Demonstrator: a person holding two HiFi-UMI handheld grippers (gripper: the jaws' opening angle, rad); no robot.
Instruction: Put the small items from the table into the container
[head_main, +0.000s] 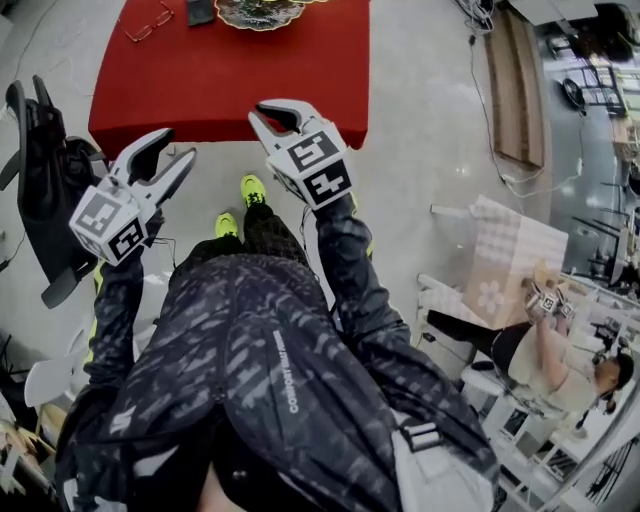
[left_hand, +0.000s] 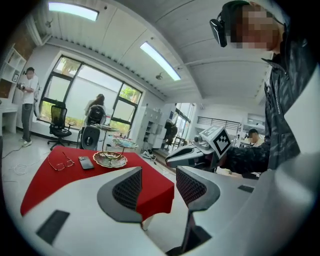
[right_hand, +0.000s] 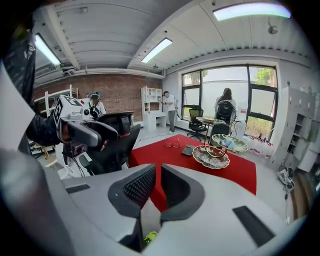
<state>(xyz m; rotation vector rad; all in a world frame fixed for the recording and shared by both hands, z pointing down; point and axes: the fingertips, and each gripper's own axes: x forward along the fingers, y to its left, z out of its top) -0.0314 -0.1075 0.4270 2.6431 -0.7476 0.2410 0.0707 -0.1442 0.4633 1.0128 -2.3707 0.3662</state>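
Left gripper (head_main: 172, 148) gapes empty, and the right gripper (head_main: 268, 112) is closing on nothing, down to a slit. Well ahead of both, on the red-clothed table (head_main: 230, 80), lie thin wire-framed glasses (head_main: 148, 22), likely light and bendy, so pinch the bridge. Beside them sits a slick dark slab phone (head_main: 200, 10), best taken by its long edges, with the patterned tiered dish (head_main: 258, 12) just beyond.

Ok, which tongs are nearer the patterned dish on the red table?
Right. The right tongs, closing empty, reach the table's near edge opposite the dish; the left tongs sit short of the table, farther left.
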